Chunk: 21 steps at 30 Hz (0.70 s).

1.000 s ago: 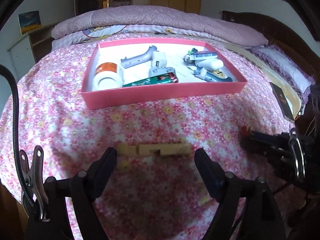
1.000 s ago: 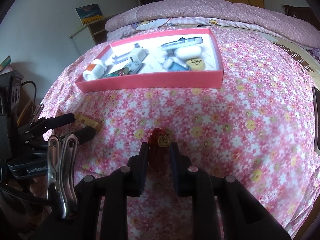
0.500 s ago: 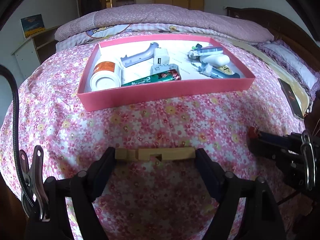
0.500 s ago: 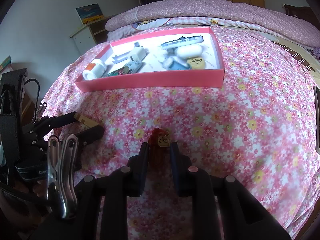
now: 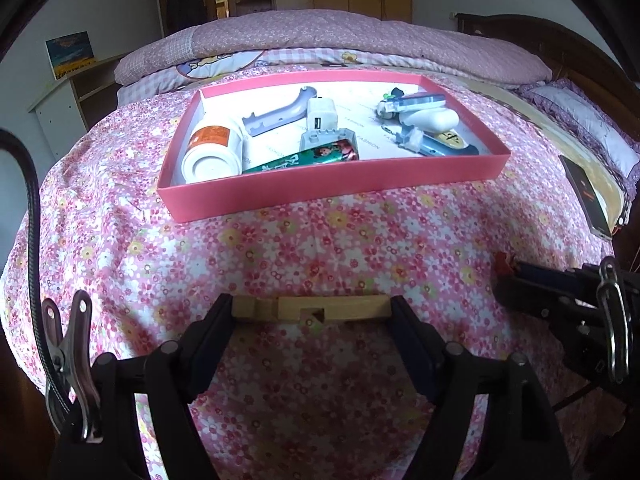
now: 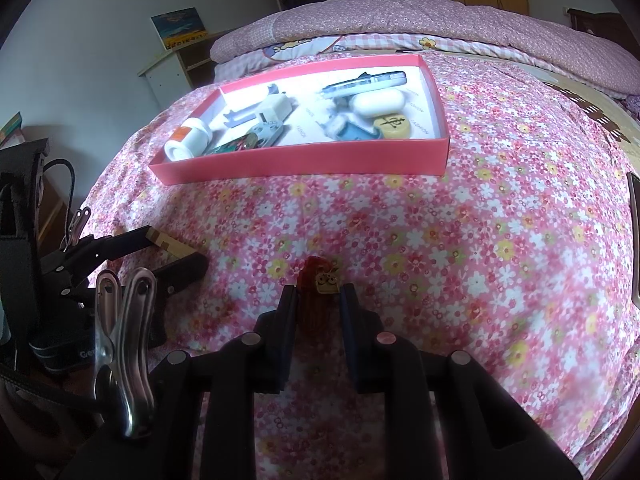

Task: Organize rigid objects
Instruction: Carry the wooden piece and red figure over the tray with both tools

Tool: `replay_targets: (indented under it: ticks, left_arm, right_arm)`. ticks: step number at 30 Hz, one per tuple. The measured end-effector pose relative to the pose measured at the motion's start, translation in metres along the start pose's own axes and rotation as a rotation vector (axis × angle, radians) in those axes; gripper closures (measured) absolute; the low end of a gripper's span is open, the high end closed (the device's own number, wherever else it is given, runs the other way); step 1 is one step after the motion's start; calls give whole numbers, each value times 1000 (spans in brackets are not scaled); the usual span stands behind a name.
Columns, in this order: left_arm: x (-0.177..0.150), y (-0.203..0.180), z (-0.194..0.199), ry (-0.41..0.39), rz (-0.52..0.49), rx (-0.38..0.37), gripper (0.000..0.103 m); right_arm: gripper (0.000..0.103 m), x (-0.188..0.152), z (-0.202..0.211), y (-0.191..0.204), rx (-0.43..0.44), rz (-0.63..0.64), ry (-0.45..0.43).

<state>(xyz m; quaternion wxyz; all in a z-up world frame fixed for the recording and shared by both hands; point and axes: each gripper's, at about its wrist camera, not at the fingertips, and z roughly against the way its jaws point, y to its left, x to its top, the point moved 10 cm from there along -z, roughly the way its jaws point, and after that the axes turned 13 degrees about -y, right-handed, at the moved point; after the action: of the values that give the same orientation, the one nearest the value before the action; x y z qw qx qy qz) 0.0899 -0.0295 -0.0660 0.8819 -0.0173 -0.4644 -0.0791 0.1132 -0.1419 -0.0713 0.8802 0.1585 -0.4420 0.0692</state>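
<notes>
The left gripper [image 5: 311, 312] had just been closing its jaws, and in the left wrist view its two fingertips stood against the two ends of a notched wooden block [image 5: 311, 309], which lay crosswise between them on the flowered bedspread [image 5: 320, 248], near the viewer and well short of the tray. In the right wrist view the same gripper [image 6: 176, 249] appeared at the near left, its fingers on either side of the pale block [image 6: 168, 243]. The right gripper [image 6: 318, 300] was clamped on a small dark red figure [image 6: 316, 300] with a cartoon face on its top, held between the pads just above the bedspread [image 6: 440, 240]; from the left wrist view that gripper [image 5: 500, 276] showed at the right edge with a red tip at its end. Farther off on the bed sat a shallow pink tray [image 5: 332, 184] with a white floor. In it, at the left, a white bottle with an orange label [image 5: 212, 152] lay on its side, with a green wrapped tube [image 5: 304, 158] beside it along the near wall, a grey curved handle [image 5: 280, 114] and a white charger plug [image 5: 320, 114] behind. At the tray's right lay a white oval case [image 5: 434, 118], a blue-and-white pen-like item [image 5: 416, 102] and a round yellow piece with a dark character [image 6: 394, 126]. A dark flat phone-like thing [image 5: 586, 196] lay at the bed's right edge, and a folded pink quilt [image 5: 340, 40] lay across the far side.
</notes>
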Motion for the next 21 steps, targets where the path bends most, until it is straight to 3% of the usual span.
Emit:
replay_targets:
  ticks: [21]
  left_arm:
    - [6, 0, 13, -19, 16, -13, 23]
  right_arm:
    - [81, 3, 2, 3, 4, -5, -12]
